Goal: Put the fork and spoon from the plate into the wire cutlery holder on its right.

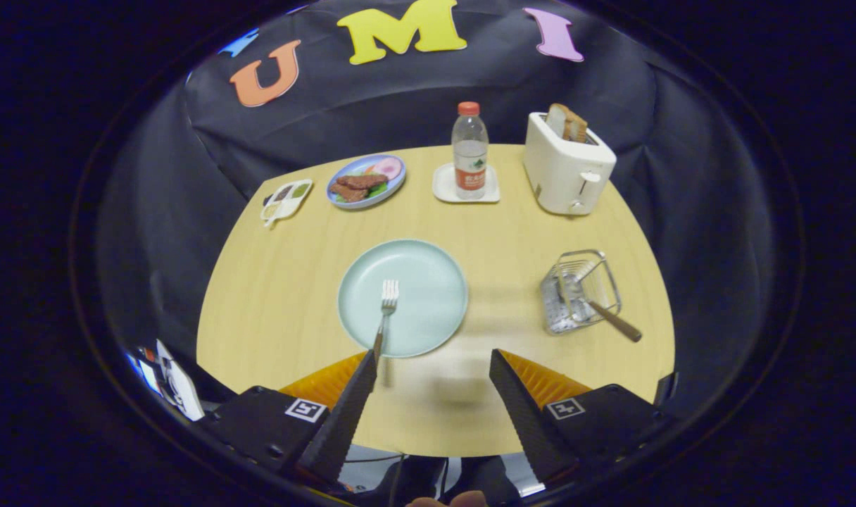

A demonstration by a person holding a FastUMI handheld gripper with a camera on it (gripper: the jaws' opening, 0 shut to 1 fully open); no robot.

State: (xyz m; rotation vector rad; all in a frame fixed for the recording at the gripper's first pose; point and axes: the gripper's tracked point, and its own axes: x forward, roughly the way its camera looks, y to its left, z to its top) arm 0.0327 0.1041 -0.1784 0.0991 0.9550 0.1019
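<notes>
Gripper view had the fork [386,310] lying on the pale plate [428,267] just ahead of the tongs [433,370], tines pointing away and its handle running back over the near rim to end right beside the tip of the left finger. The tongs stood wide apart with nothing between them, held above the bare surface [498,232] short of the plate.

Off to the right of the tongs and a little beyond them sat the wire holder [581,292]. A piece of cutlery with a brown handle [614,321], by my reading the spoon, already lay in it, the handle poking out over the near rim toward the right finger. So the spoon half of the job looked done and the fork was the step in hand.

The next move would call for bringing the tongs forward and left so the fork handle sat between the fingers, closing on the handle where it overhangs the rim, then lifting and carrying it right to the holder.

Farther beyond the plate stood a water bottle [470,151] on a small white tray [445,190], with a toaster [567,165] to its right and a plate of food [366,180] and a small divided dish [286,199] to its left.
</notes>
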